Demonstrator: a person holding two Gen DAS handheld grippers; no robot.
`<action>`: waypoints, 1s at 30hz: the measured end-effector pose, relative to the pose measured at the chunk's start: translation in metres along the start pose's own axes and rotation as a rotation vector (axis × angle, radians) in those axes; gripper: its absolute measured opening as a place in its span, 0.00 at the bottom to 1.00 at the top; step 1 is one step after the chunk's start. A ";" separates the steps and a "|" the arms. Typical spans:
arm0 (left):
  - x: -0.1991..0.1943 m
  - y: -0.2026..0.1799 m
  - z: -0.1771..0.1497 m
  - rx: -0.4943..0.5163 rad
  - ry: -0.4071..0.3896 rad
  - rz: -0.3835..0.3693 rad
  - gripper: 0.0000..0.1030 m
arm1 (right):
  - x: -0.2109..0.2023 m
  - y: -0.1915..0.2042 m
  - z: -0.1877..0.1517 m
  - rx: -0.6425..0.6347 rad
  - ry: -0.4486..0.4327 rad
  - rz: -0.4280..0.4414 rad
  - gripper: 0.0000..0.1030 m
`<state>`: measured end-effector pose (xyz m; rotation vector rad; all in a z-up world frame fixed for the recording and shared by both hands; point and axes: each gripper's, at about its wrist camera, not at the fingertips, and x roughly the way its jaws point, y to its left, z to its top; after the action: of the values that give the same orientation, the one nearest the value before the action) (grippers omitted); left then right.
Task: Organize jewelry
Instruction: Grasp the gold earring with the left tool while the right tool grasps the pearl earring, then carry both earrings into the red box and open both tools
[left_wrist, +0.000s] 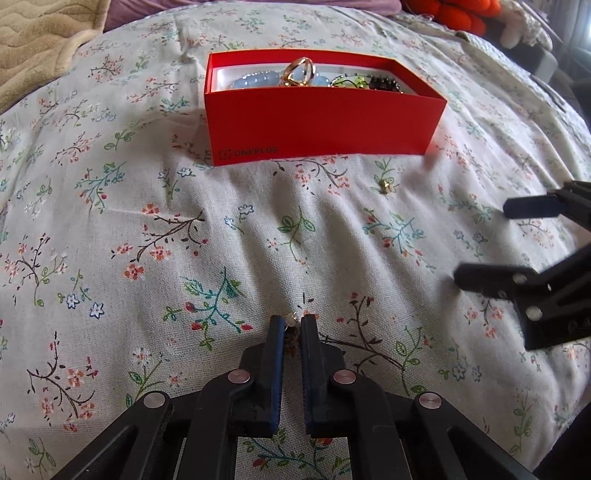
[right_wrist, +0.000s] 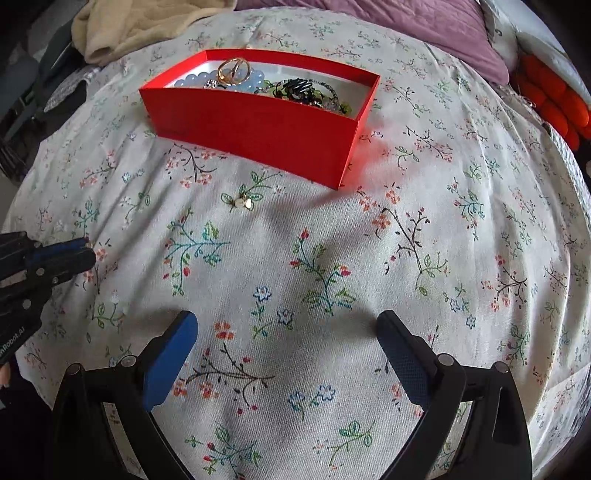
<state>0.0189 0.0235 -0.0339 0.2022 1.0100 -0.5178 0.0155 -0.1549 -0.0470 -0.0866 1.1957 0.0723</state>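
Fingers of the left gripper (left_wrist: 294, 322) are nearly together, pinching a small pale earring (left_wrist: 293, 317) at their tips, low over the floral bedsheet (left_wrist: 147, 221); the right gripper (right_wrist: 286, 350) hangs with its fingers wide apart and nothing between them. Judging by this, the step in hand is carrying that piece to the red box (left_wrist: 321, 125) ahead, which calls for a lift over the near wall and a release inside. One gold earring (right_wrist: 243, 202) lies loose on the sheet, near the box. Inside it: one blue bead bracelet (right_wrist: 236, 79), one gold ring (right_wrist: 232, 70), one green piece (left_wrist: 351, 82), one dark piece (right_wrist: 297, 90).
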 end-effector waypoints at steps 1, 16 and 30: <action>0.000 0.000 0.000 -0.002 0.001 0.000 0.03 | 0.002 0.000 0.004 0.004 -0.004 -0.001 0.96; -0.012 0.007 0.001 -0.023 -0.012 -0.026 0.00 | 0.021 0.017 0.042 0.023 -0.079 -0.033 0.63; -0.011 0.013 0.002 -0.040 -0.010 -0.014 0.00 | 0.020 0.015 0.044 0.015 -0.084 0.026 0.10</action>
<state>0.0226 0.0374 -0.0249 0.1565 1.0120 -0.5108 0.0624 -0.1351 -0.0500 -0.0547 1.1130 0.0891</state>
